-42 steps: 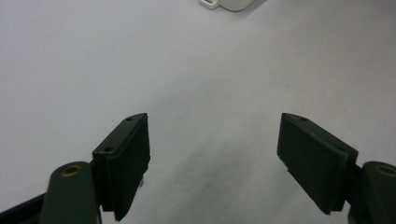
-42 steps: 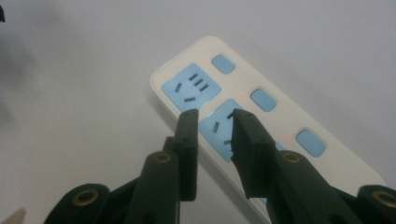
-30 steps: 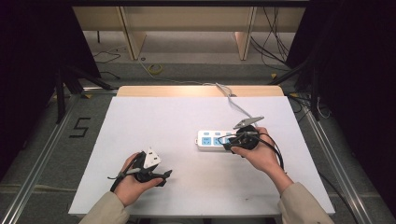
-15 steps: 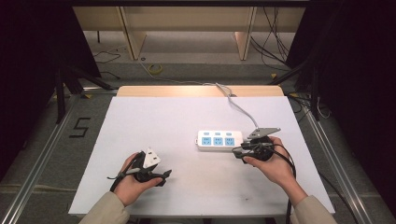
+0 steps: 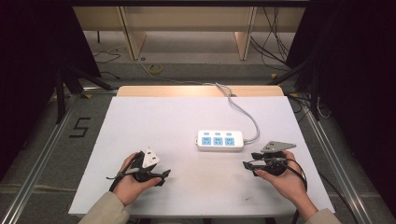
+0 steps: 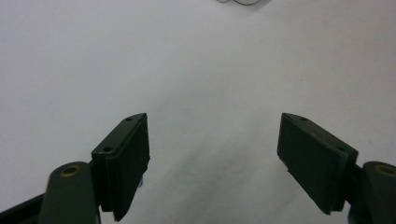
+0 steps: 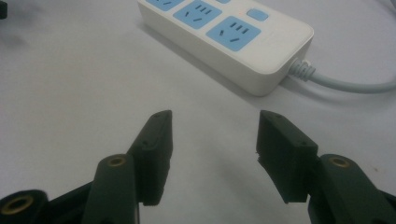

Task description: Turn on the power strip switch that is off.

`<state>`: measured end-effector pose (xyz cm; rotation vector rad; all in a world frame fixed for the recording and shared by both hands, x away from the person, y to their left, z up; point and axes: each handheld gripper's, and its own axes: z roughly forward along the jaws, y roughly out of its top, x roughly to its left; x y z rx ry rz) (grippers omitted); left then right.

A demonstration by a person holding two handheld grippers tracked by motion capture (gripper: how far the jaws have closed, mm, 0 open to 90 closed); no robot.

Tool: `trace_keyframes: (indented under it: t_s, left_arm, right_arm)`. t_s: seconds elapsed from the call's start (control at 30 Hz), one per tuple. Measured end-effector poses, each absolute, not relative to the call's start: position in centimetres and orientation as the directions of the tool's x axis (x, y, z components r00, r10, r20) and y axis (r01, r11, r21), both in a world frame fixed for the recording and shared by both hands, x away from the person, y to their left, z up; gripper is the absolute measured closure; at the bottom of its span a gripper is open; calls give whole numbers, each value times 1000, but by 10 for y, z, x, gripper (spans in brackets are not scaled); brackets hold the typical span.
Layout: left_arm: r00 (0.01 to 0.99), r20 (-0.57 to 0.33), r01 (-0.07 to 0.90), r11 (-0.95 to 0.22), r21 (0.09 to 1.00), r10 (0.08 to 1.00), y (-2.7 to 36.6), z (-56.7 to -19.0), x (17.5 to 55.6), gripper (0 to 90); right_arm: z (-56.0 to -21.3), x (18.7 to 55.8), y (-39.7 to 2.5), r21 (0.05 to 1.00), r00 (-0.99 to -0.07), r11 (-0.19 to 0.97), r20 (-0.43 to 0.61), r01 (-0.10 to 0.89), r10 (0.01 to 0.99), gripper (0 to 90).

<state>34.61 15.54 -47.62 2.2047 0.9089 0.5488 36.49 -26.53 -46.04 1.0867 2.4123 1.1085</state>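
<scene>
the power strip (image 5: 220, 140) is white, with three light blue socket faces in a row and a light blue button beside them; its cord (image 5: 243, 112) is a pale grey-white. the desk (image 5: 187, 121) under the strip is plain white, with a light wood edge at its far side. the left tool (image 6: 212, 163) and the right tool (image 7: 212, 154) have matte black jaws with brass-coloured rivets. the right tool carries a grey three-cornered plate, the left tool a whitish one. the person's sleeves (image 5: 105, 212) are beige.

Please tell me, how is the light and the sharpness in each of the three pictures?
High view: the white table is evenly lit, the surroundings dark, the image slightly soft. Left gripper view: the jaws are blurred and cast a faint shadow on the table. Right gripper view: the power strip is fairly sharp, with a soft shadow along its near side.
</scene>
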Motion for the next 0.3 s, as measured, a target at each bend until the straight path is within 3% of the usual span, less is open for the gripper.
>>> trace_keyframes:
  t_s: [0.3]
  left_arm:
    - [663,121,450,-523,724,738,156,-477,347,245]
  right_arm:
    - [-466,357,-269,746,-676,409,74,525,734,440]
